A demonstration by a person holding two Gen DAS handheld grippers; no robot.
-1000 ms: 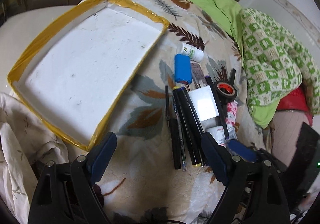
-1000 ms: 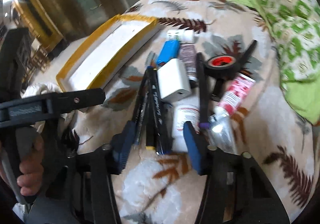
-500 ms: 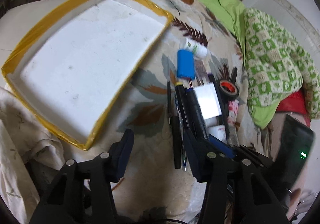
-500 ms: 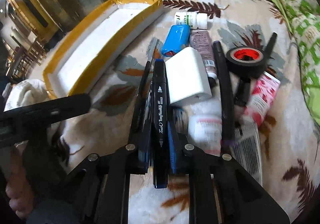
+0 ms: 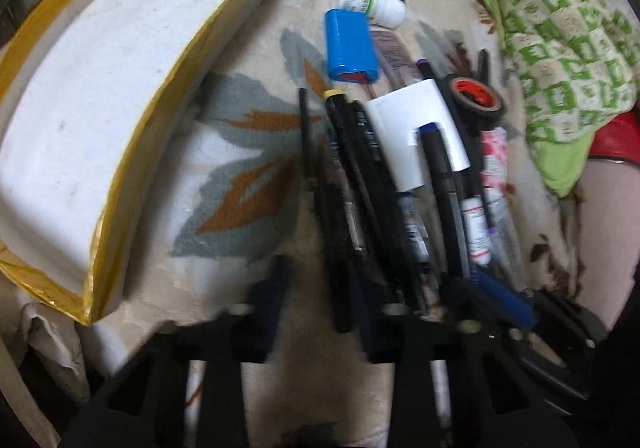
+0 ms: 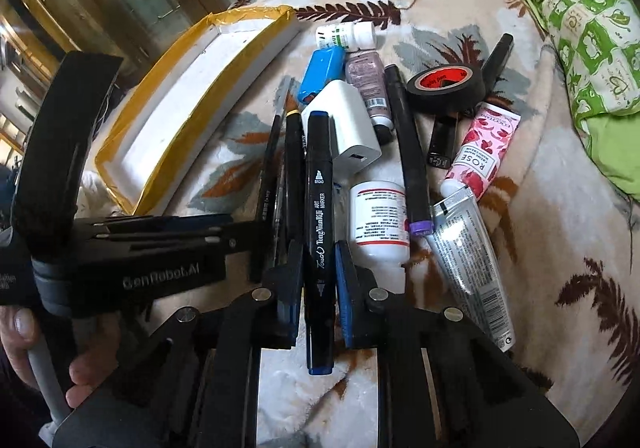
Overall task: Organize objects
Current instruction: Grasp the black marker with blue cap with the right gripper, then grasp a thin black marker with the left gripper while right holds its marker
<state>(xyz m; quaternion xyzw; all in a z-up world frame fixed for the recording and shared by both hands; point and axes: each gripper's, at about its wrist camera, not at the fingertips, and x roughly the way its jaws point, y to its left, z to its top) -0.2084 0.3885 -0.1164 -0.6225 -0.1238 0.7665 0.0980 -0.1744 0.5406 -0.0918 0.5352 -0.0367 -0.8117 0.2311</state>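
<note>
Between right gripper [image 6: 319, 280] pads, clamped low: art marker [image 6: 319, 208], light, stiff, slick; left gripper [image 5: 320, 312] open, empty.

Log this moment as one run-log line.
right gripper: shut on marker | left gripper: open, holding nothing | tray: nothing in it | pile: unsorted

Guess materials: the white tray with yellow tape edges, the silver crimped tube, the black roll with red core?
White tray with yellow tape edges: looks like foam board, matte and pitted; glossy, wrinkled tape on the rim.
Silver crimped tube: probably metal or foil laminate, with a dented, reflective skin.
Black roll with red core: likely vinyl tape, smooth with a slight sheen; the core material is unclear.
</note>
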